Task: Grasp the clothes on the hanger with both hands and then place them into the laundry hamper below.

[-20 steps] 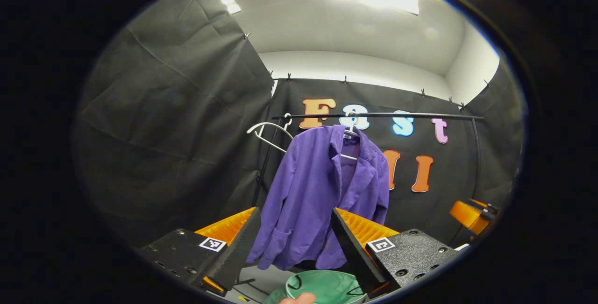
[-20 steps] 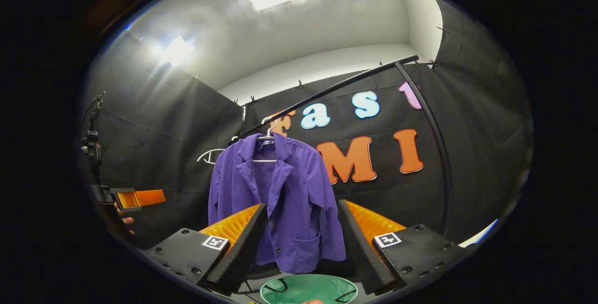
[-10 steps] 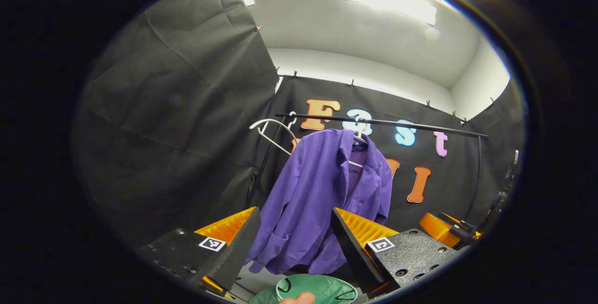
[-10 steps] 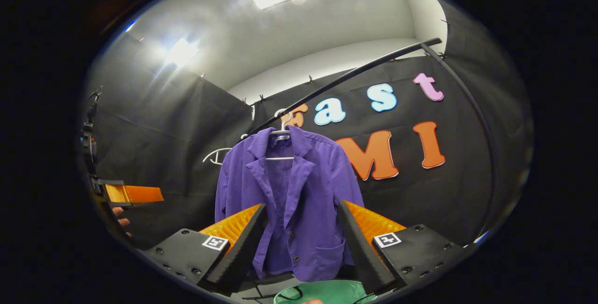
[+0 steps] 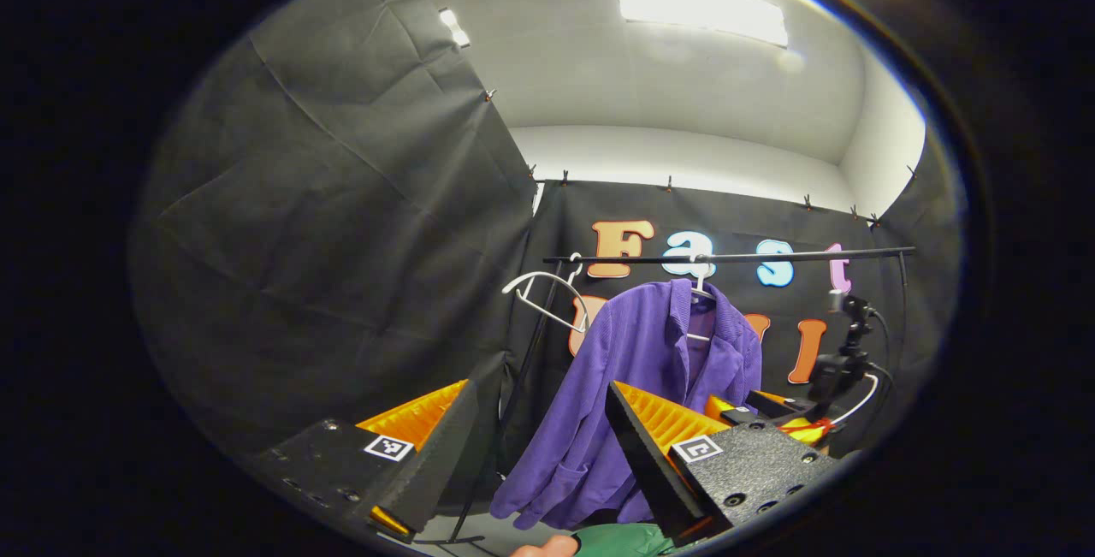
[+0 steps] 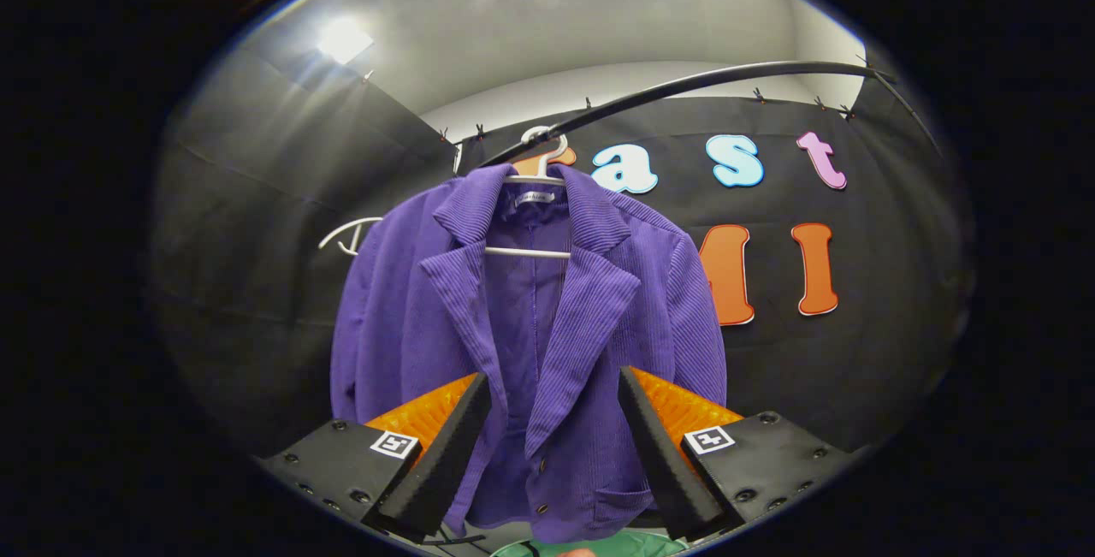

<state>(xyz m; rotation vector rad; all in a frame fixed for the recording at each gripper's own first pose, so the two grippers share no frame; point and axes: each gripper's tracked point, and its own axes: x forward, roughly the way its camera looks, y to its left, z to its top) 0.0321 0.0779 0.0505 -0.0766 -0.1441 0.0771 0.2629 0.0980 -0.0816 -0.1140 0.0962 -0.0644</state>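
Note:
A purple corduroy jacket (image 6: pixel 530 326) hangs open-fronted on a white hanger (image 6: pixel 541 146) from the black rail (image 6: pixel 684 91). My right gripper (image 6: pixel 552 446) is open close in front of it, with the jacket's front seen between the fingers, not touching. In the left gripper view the jacket (image 5: pixel 650 386) hangs to the right of centre on its hanger (image 5: pixel 697 287). My left gripper (image 5: pixel 539 446) is open and farther off, holding nothing. The green laundry hamper (image 5: pixel 629 540) lies below the jacket, its rim (image 6: pixel 599 547) just showing.
An empty white hanger (image 5: pixel 543 296) hangs at the rail's left end (image 6: pixel 351 232). The rack's upright pole (image 5: pixel 522 386) stands left of the jacket. The right gripper's camera mount (image 5: pixel 843 360) and orange body (image 5: pixel 800 429) sit right of the jacket.
The right gripper has moved up close to the jacket, which now looms much larger. The left gripper view has swung left, so the jacket sits farther right and the right gripper has come further into view.

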